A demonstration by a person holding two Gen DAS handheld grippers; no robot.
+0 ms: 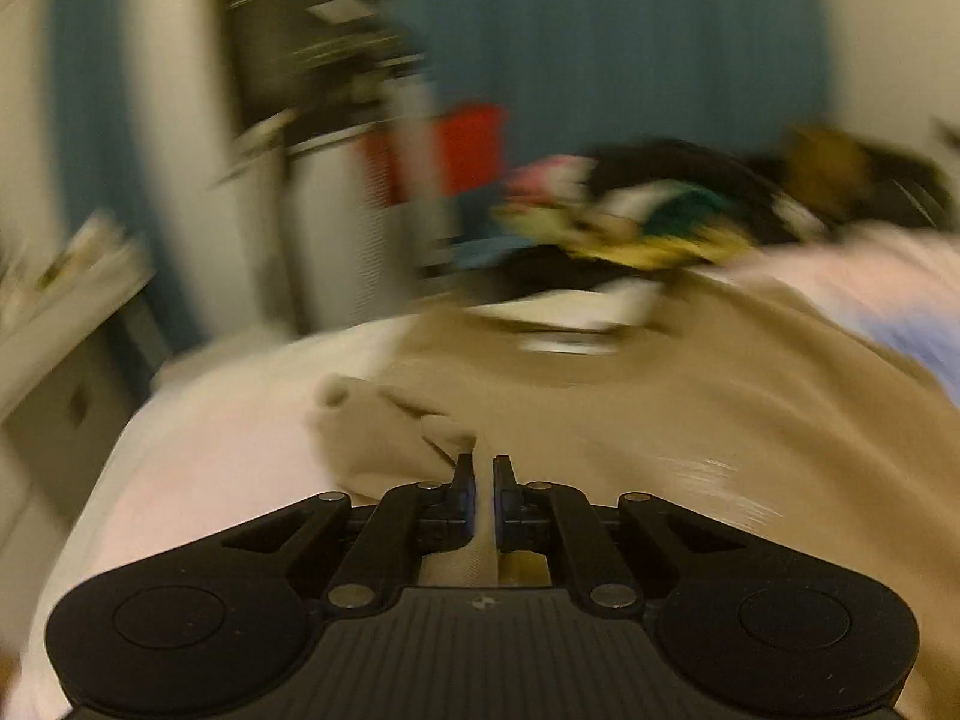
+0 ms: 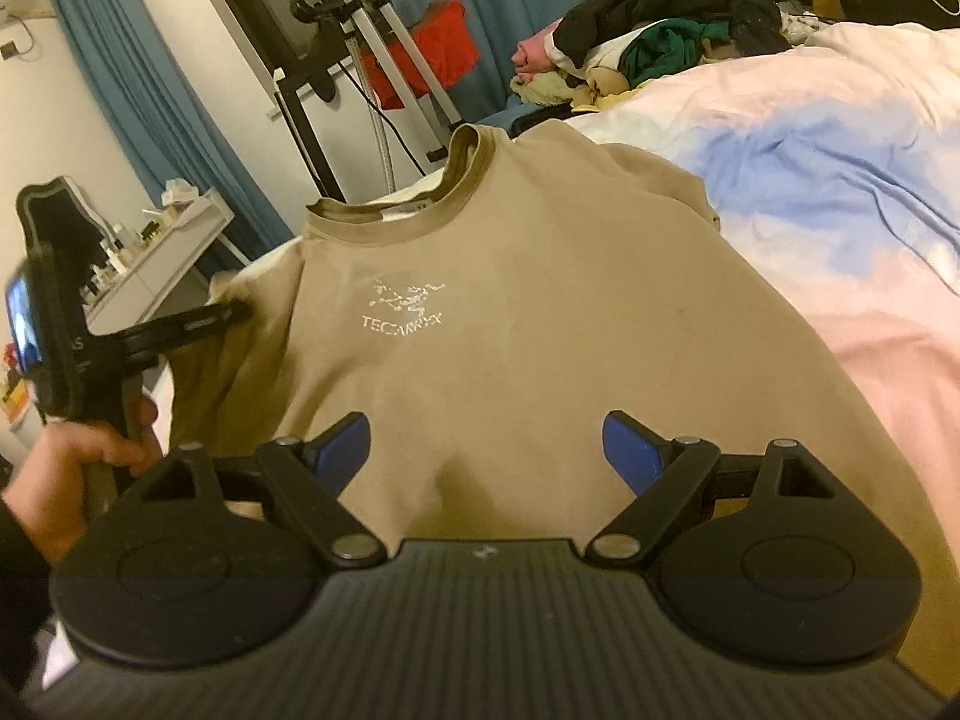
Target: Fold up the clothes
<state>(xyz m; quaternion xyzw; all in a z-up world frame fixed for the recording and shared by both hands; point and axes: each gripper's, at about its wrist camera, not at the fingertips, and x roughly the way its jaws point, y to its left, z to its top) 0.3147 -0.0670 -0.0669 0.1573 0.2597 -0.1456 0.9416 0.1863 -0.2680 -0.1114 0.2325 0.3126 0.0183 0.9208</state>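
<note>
Lying spread front-up on a pink, white and blue duvet-covered bed (image 2: 840, 192): tan cotton T-shirt (image 2: 540, 300) with white chest logo, collar at far end. Pinching a fold of its left sleeve (image 1: 384, 438): black left gripper (image 1: 485, 465), fingers nearly together with cloth between, view blurred. Hovering above near hem, touching nothing: black right gripper (image 2: 485, 441), blue-padded fingers (image 2: 630, 450) spread wide. Heaped at far end of bed: mixed pile of dark and coloured clothes (image 2: 648, 42). Standing far left beside blue curtain (image 2: 120, 84): upright garment steamer (image 2: 360, 60).
</note>
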